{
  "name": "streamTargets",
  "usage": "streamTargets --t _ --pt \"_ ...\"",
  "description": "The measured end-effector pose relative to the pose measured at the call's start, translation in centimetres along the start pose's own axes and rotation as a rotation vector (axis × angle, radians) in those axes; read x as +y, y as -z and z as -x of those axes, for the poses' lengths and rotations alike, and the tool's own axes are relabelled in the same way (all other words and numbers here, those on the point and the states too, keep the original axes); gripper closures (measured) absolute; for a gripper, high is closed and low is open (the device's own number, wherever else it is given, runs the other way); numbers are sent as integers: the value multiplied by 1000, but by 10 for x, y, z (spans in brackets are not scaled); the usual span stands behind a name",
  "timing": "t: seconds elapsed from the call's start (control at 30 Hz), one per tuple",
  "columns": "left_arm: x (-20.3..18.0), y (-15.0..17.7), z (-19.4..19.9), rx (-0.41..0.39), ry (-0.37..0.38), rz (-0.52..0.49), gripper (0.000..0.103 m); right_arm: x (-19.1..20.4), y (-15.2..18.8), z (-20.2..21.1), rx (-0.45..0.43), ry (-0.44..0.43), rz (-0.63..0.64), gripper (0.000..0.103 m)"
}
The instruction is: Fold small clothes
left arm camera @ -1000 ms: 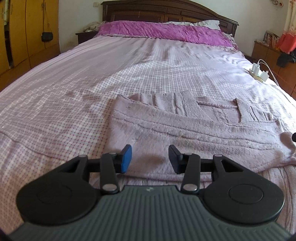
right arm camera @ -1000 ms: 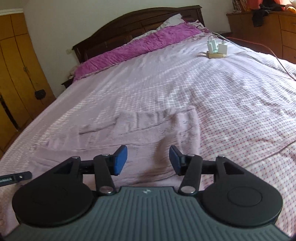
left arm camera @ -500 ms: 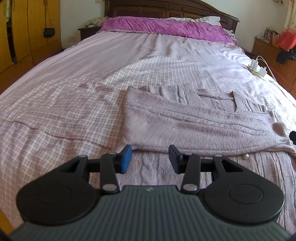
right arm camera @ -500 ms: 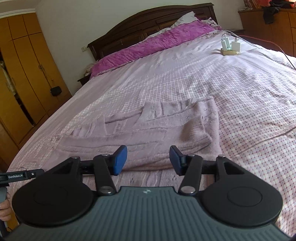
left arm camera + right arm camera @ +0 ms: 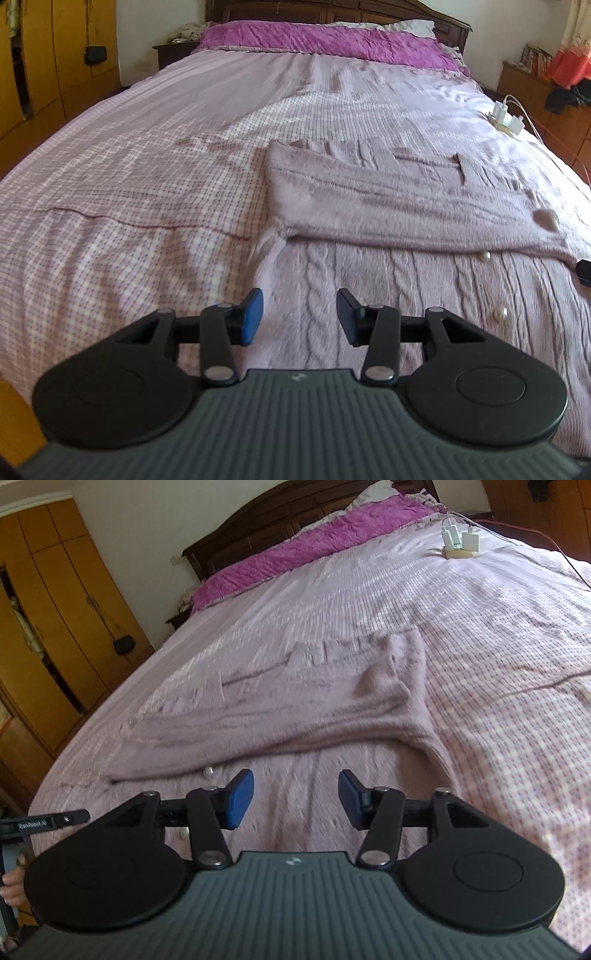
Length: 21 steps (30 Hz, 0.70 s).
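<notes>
A pale mauve knitted cardigan [image 5: 388,206] lay across the near part of the bed [image 5: 147,166], on a checked lilac bedspread. Its far portion was doubled over into a long band running side to side, and the cable-knit layer below stretched out toward both cameras. Two pearl-like buttons [image 5: 484,255] showed on that lower layer, just beside the folded edge.

The left tongs [image 5: 300,320] hovered above the cable-knit part, close to its left edge, with the blue pads [image 5: 251,316] held well apart and nothing between them. The right tongs [image 5: 296,799] hung over the same lower layer nearer its right side, likewise spread wide and holding nothing; the folded band lay just beyond them. In the right wrist view, part of the other tool and a few fingers of a hand [image 5: 13,880] showed at the left edge.

A purple pillow [image 5: 325,40] lay at the dark wooden headboard [image 5: 295,524]. A power strip [image 5: 460,546] with white chargers sat on the bedspread, well apart from the cardigan.
</notes>
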<state>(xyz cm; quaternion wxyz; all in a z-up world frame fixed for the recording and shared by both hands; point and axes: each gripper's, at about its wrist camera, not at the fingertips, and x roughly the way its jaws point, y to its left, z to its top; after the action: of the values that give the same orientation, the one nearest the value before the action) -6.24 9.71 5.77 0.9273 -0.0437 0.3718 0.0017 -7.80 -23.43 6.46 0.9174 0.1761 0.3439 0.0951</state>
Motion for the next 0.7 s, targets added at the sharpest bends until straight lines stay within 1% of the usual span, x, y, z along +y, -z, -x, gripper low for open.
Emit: streamTargets --t 0.17,0.33,0.5,0.53,0.57,0.6,0.63,0.7 --pt "8 9 8 14 -9 -9 57 -9 12 20 24 40 34 44" --pt "20 16 14 39 1 13 57 -21 23 38 51 73 48 44" --pt "30 28 16 82 5 17 57 -36 33 51 75 80 20 43" --pt "32 31 17 88 2 19 57 -40 35 53 80 82 6 42" --pt "34 33 17 93 3 22 57 -43 37 55 86 83 -8 36" --pt "37 37 18 99 7 30 57 -47 39 56 91 82 -19 32" --pt "40 39 18 107 14 36 57 -49 41 58 95 78 -28 32" --pt "45 44 19 127 34 52 50 -53 46 60 112 69 -40 32"
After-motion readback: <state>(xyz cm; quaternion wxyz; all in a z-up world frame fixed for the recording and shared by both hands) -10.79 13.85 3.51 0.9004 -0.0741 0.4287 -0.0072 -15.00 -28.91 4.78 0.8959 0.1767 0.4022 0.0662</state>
